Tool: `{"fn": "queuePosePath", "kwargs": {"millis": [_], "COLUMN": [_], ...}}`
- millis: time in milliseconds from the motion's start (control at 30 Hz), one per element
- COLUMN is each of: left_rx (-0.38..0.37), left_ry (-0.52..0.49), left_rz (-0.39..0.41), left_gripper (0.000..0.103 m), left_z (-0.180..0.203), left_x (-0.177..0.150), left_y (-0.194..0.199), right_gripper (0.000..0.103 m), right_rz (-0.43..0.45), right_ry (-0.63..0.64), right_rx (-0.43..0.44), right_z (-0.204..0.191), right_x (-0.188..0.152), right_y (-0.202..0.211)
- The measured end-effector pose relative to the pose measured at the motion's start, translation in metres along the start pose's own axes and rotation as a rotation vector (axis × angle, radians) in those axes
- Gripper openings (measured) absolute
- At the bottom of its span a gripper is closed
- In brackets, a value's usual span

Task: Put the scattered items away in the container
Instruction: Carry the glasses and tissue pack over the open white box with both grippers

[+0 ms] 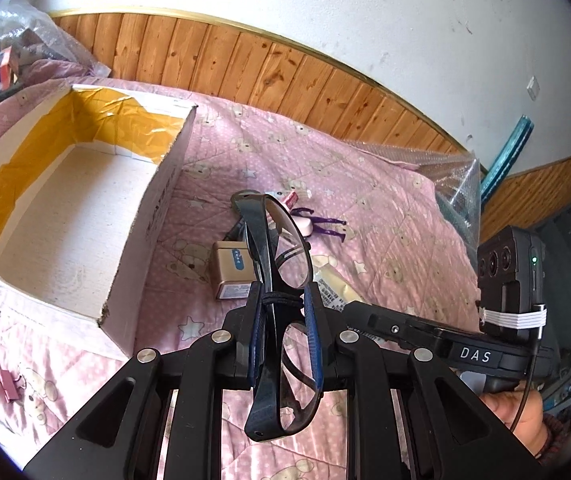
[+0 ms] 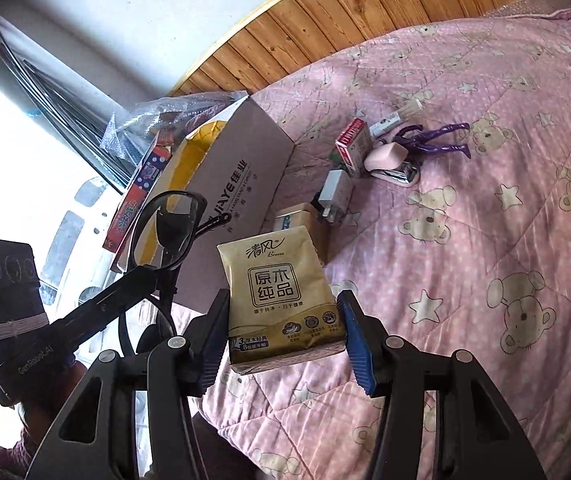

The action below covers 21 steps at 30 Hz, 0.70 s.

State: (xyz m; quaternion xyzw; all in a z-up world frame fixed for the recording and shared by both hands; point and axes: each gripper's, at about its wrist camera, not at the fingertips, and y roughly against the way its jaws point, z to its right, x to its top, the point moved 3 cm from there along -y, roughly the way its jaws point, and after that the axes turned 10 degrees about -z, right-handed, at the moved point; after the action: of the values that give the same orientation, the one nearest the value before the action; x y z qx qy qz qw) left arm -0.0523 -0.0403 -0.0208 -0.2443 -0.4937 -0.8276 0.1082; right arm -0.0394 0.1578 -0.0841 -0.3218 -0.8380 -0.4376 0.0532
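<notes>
Black-framed glasses [image 1: 259, 236] stand on edge between the blue pads of my left gripper [image 1: 283, 290], which is shut on them above the pink quilt. The open cardboard box [image 1: 157, 208], white inside with yellow tape, lies just left of them. In the right wrist view, my right gripper [image 2: 284, 298] is shut on a tan tissue pack [image 2: 281, 292] and holds it off the quilt. The glasses [image 2: 165, 232] show to its left, in front of the box [image 2: 245, 148]. A corner of the tissue pack [image 1: 333, 284] peeks out beside the left gripper.
On the quilt beyond the grippers lie a gold box [image 2: 297, 220], a white plug [image 2: 335, 192], a small red box [image 2: 353, 144], a pink object [image 2: 389, 160] and a purple figure [image 2: 433, 140]. A pink binder clip [image 1: 7, 384] lies near the box. Bubble wrap [image 1: 453, 184] sits at the quilt's right edge.
</notes>
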Motion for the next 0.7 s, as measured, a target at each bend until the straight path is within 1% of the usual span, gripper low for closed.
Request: {"fn": "queuePosePath", "kwargs": {"millis": [300, 500, 700], "left_rx": [0.024, 0.013, 0.018], "left_ry": [0.036, 0.064, 0.077], "left_rz": [0.040, 0.063, 0.089], "left_gripper": [0.019, 0.019, 0.019], "left_z": [-0.026, -0.044, -0.057], "left_x": [0.012, 0.023, 0.034], "left_y": [0.027, 0.043, 0.054], "right_gripper": [0.054, 0.054, 0.054], "right_rz": [-0.003, 0.001, -0.001], "right_ry": [0.058, 0.079, 0.101], "right_rx": [0.018, 0.020, 0.030], "right_z": [-0.043, -0.063, -0.082], "right_x": [0.010, 0.016, 0.024], "right_y": [-0.010, -0.015, -0.018]}}
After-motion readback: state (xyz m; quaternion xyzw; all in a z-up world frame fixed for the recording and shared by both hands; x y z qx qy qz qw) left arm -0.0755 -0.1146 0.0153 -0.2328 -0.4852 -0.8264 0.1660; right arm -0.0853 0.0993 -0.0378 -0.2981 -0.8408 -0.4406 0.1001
